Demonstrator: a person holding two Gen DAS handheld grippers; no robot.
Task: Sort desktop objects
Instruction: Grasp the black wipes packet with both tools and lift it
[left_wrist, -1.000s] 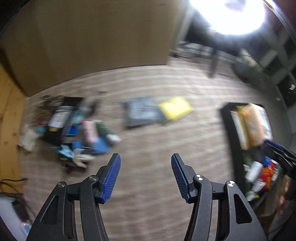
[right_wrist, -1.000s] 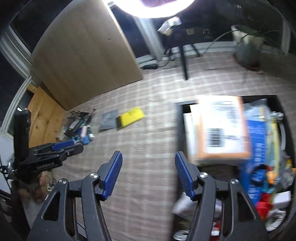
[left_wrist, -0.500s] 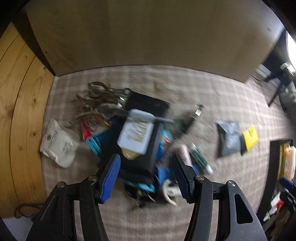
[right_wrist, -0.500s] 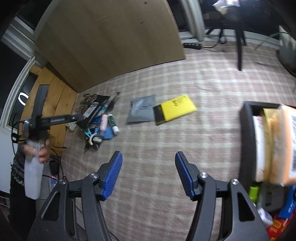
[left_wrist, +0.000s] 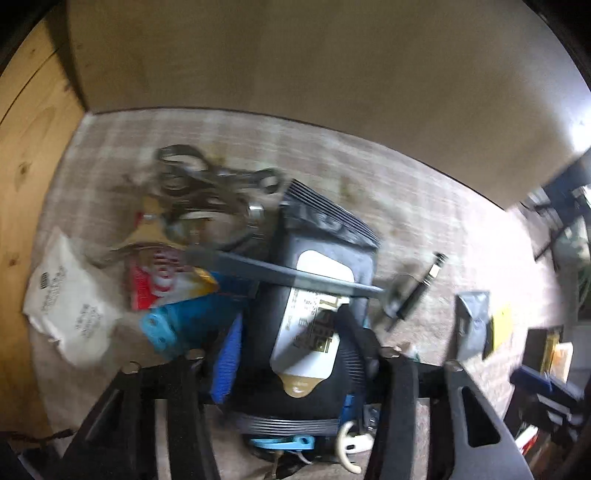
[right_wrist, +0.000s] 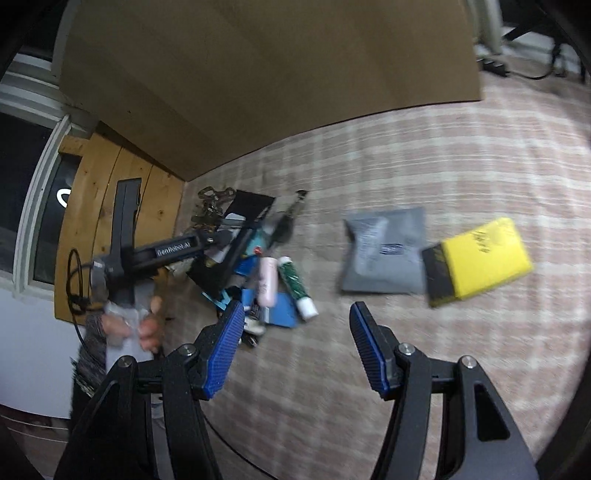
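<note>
Left gripper (left_wrist: 288, 354): jaws closing, straddling a black pouch with a white label (left_wrist: 314, 325); whether the pads yet press on it cannot be told through the blur. Pouch tops a heap: metal scissors (left_wrist: 207, 184), red-and-white packet (left_wrist: 159, 284), white sachet (left_wrist: 62, 306), blue packet (left_wrist: 184, 321).

Right gripper (right_wrist: 295, 350): jaws spread wide, nothing between them, above bare cloth. Beyond it: pink tube (right_wrist: 266, 282), green-and-white tube (right_wrist: 295, 286), grey pouch (right_wrist: 384, 254), yellow pad (right_wrist: 480, 258) just beside the pouch.

Surface: checked beige tablecloth (right_wrist: 424, 158). Surroundings: tan board (right_wrist: 266, 70) behind, wooden panel (right_wrist: 96, 177) at left.
</note>
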